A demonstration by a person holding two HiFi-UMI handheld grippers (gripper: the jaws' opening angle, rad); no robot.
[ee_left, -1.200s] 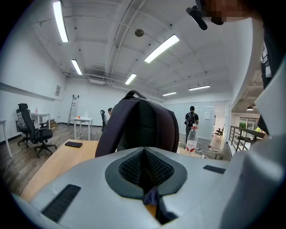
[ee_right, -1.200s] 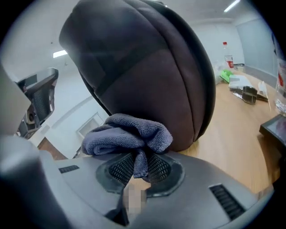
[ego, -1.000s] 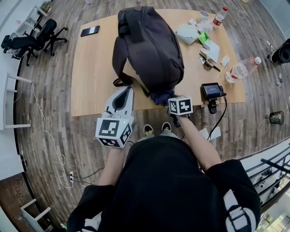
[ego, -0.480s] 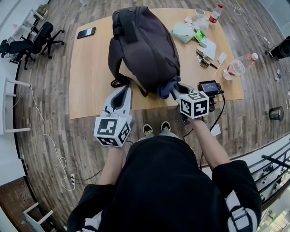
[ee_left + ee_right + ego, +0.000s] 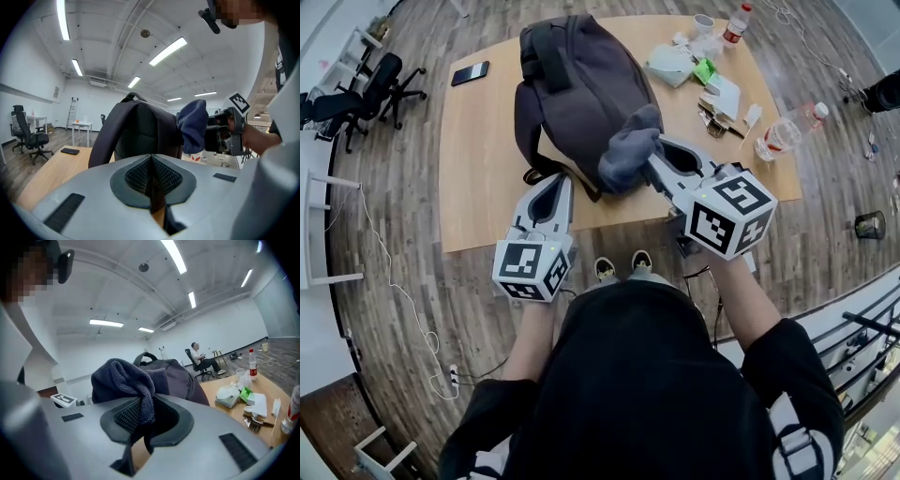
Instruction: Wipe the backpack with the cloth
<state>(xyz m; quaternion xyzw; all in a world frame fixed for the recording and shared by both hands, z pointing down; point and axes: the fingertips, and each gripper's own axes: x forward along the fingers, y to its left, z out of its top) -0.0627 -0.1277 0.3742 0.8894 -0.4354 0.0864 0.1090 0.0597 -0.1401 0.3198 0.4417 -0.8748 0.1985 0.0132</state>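
The right gripper (image 5: 654, 161) pinches the dark blue woolly cloth (image 5: 628, 155). The big dark grey fabric backpack (image 5: 581, 84) stands on the light wooden table (image 5: 478, 150), just beside the cloth, ahead and left. The left gripper (image 5: 558, 184) is closed tight on nothing.

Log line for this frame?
left gripper: shut, empty | right gripper: shut on dark blue knitted cloth | dark grey fabric backpack: standing on wooden table

Beneath you runs a grey-brown wood-plank floor (image 5: 825, 244), with a pale rectangular wooden table (image 5: 478, 159) straight ahead. A black wheeled office chair (image 5: 364, 86) stands off to your left. Overhead, long white strip lights (image 5: 168, 50) cross a white ceiling (image 5: 108, 42), and a stepladder (image 5: 71, 111) stands by the far white wall (image 5: 28, 103).
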